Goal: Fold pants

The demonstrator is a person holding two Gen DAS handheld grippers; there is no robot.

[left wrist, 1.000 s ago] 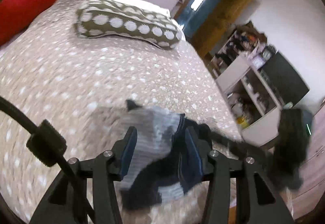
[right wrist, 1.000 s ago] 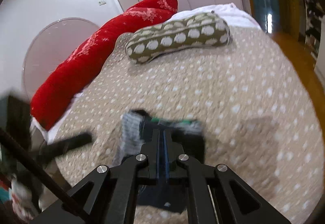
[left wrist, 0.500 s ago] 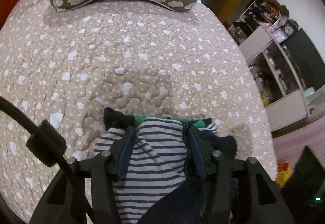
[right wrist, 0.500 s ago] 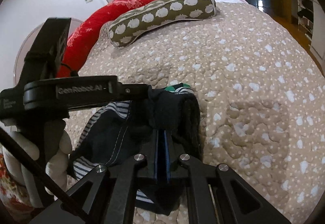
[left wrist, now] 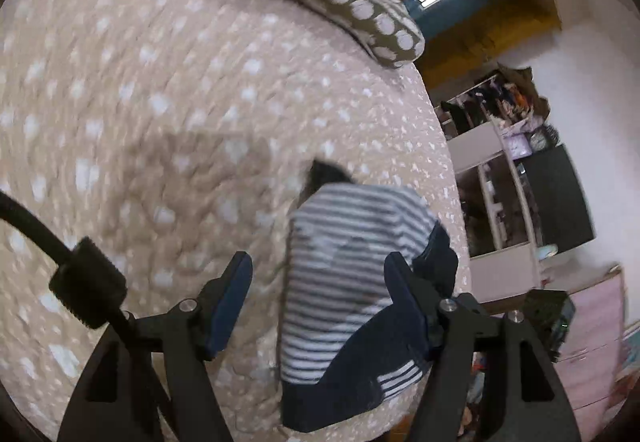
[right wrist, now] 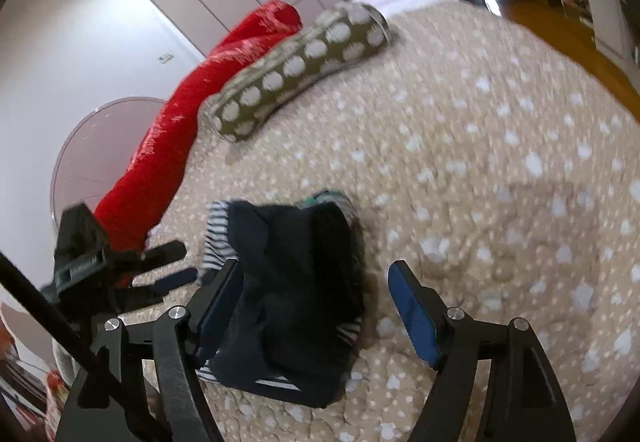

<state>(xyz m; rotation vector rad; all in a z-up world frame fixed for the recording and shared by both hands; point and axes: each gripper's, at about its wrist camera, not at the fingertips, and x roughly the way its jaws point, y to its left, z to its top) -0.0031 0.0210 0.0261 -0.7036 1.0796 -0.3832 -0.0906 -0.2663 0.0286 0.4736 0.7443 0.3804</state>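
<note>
I am opening both grippers wide; the left gripper [left wrist: 318, 294] and right gripper [right wrist: 316, 298] are releasing the folded pants [right wrist: 288, 282], lying on the bed [right wrist: 500, 145].

A second ago both grippers carried the bundled striped navy pants [left wrist: 340, 282] above the dotted bedspread [left wrist: 160, 101], the right gripper [right wrist: 316, 306] pinched tight on the cloth. Since then they have come down and let go. The pants now lie folded on the spread. The right jaws have sprung wide and are opening, cloth touching only the left pad. The left gripper [left wrist: 320, 302] is opening too, its pads clear of the stripes.
</note>
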